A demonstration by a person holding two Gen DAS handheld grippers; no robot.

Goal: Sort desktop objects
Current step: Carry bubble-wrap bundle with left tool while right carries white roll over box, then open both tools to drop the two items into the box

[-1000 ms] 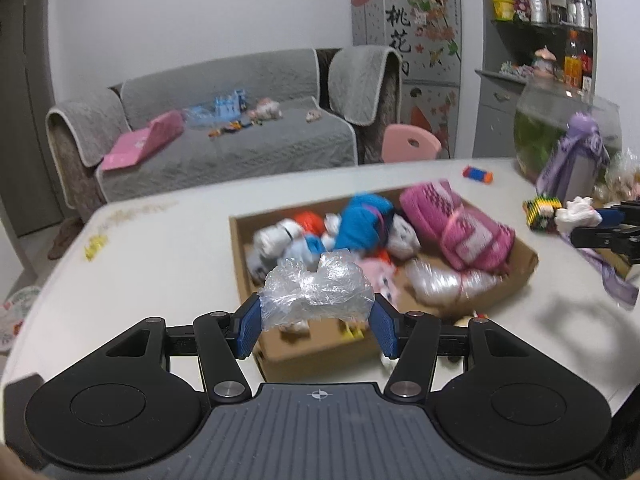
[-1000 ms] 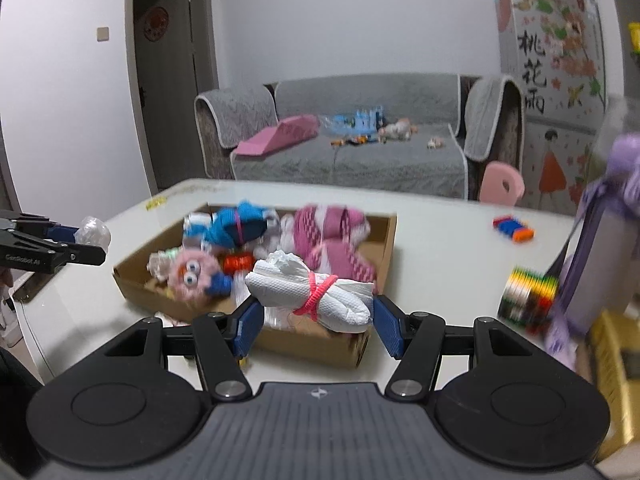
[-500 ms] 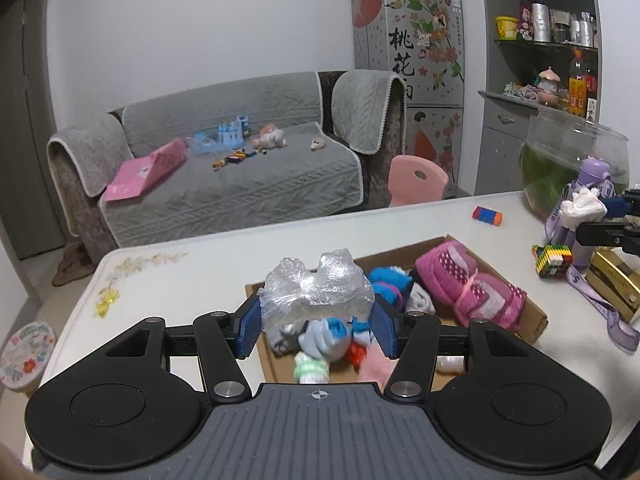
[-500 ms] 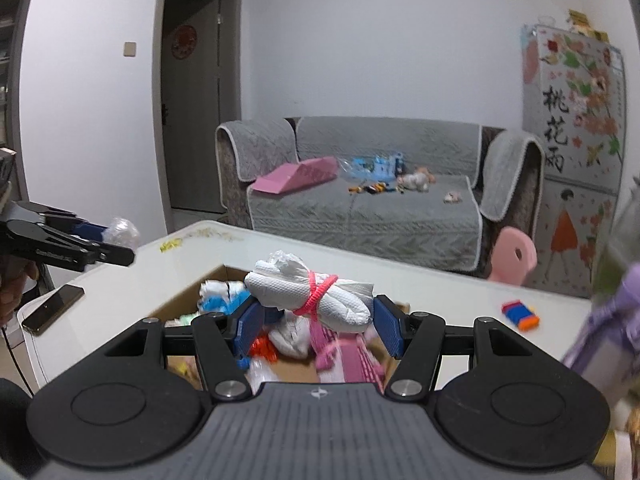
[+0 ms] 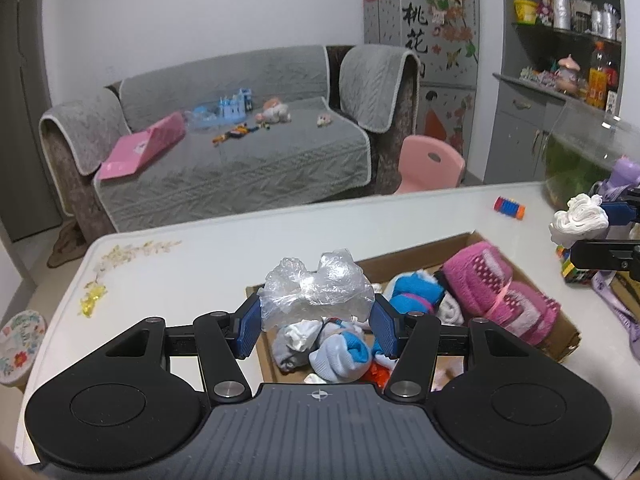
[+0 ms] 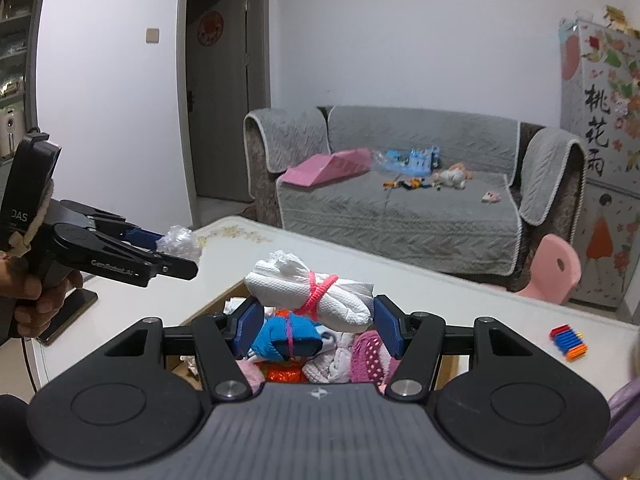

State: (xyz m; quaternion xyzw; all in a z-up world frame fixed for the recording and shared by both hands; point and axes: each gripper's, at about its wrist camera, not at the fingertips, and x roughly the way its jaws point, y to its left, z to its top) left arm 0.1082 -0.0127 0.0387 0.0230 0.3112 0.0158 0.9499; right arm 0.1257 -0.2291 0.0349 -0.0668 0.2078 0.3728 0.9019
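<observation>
My left gripper (image 5: 316, 326) is shut on a crumpled clear plastic bag (image 5: 316, 292) and holds it above the near left corner of a cardboard box (image 5: 420, 250). The box holds rolled socks and a pink knitted bundle (image 5: 500, 288). My right gripper (image 6: 314, 330) is shut on a white cloth roll tied with a pink band (image 6: 312, 292), held high over the box (image 6: 224, 300). The white roll also shows at the right edge of the left wrist view (image 5: 578, 220). The left gripper with the bag shows in the right wrist view (image 6: 180, 242).
The white table (image 5: 200, 264) carries a small striped toy (image 5: 510, 208), a puzzle cube (image 5: 574, 272), a purple bottle (image 5: 626, 172) and a fish bowl (image 5: 580, 152) at the right. A phone (image 6: 66, 316) lies at the table's left edge. A grey sofa (image 5: 240, 152) and pink chair (image 5: 430, 164) stand beyond.
Both grippers have risen with their loads; the box now sits lower and farther below each. The white roll has moved up in the left wrist view.
</observation>
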